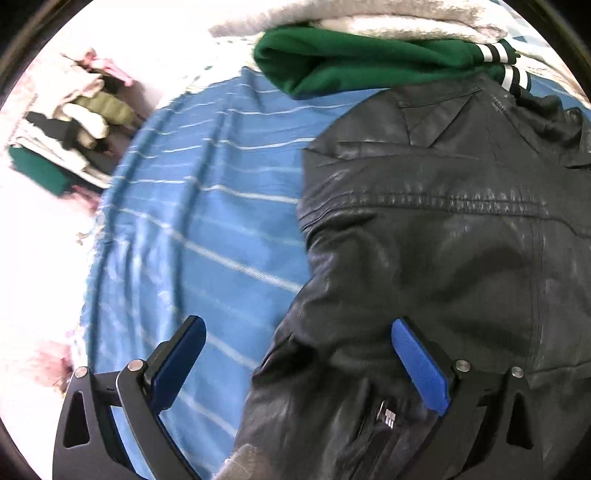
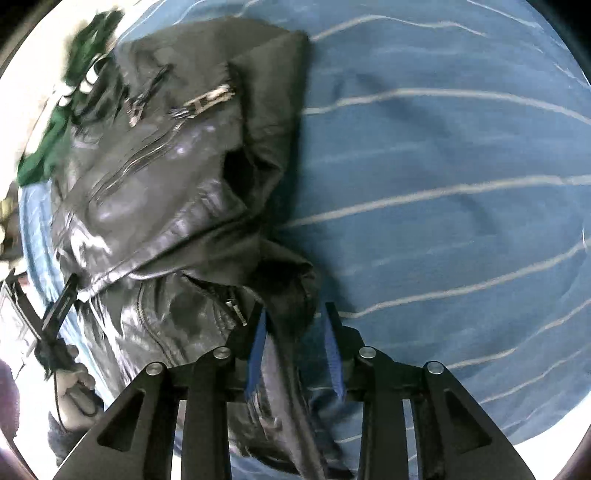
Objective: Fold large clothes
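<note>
A black leather jacket (image 1: 443,229) lies on a blue striped sheet (image 1: 207,206); it also shows in the right wrist view (image 2: 166,192), partly folded with zips showing. My left gripper (image 1: 299,354) is open wide, one blue pad (image 1: 421,365) over the jacket's lower edge, the other pad over the sheet. My right gripper (image 2: 295,332) has its jaws narrowed around a bunched fold of the jacket (image 2: 291,291). The left gripper shows in the right wrist view (image 2: 59,306), held by a hand.
A green garment with white stripes (image 1: 351,62) lies behind the jacket, under a white fluffy blanket (image 1: 369,18). A pile of folded clothes (image 1: 74,129) sits at the left off the sheet. The blue sheet (image 2: 443,184) spreads to the right.
</note>
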A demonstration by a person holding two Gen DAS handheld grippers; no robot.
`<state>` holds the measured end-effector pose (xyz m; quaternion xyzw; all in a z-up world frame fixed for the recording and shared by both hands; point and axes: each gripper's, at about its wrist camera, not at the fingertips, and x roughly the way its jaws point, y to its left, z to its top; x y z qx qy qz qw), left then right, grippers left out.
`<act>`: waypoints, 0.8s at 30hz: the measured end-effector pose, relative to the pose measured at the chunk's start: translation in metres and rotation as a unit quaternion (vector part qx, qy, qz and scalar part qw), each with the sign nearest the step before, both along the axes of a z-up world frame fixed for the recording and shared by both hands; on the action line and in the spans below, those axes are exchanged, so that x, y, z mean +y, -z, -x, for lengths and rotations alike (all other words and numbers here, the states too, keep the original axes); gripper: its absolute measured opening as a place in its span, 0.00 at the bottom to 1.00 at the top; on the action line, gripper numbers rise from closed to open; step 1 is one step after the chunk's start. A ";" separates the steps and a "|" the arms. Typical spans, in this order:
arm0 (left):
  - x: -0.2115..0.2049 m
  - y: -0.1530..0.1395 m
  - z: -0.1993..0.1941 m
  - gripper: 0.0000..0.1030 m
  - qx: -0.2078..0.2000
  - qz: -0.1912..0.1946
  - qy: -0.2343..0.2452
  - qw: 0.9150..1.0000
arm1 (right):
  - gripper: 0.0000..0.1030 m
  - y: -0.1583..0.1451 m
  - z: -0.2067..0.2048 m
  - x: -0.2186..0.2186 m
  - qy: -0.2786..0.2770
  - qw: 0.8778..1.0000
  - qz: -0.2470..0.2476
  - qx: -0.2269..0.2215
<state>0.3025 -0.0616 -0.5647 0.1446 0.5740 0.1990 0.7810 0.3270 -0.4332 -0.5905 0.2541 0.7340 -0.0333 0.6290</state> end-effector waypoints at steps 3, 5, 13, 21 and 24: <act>-0.006 -0.005 0.015 1.00 0.003 -0.029 -0.029 0.999 | 0.50 -0.018 -0.019 -0.027 0.002 0.999 -0.025 -0.029; -0.015 -0.008 0.026 1.00 0.010 -0.048 -0.040 0.998 | 0.72 -0.007 -0.035 -0.049 0.020 0.996 -0.067 -0.048; -0.125 -0.001 0.101 1.00 0.055 -0.242 0.035 0.968 | 0.74 0.000 -0.052 -0.119 -0.070 0.996 0.022 -0.057; -0.259 -0.008 0.188 1.00 0.105 -0.242 0.115 0.958 | 0.74 0.001 0.005 -0.180 -0.112 0.989 0.096 -0.024; -0.292 -0.025 0.211 1.00 0.105 -0.218 0.128 0.962 | 0.74 -0.002 0.030 -0.202 -0.098 0.990 0.096 -0.012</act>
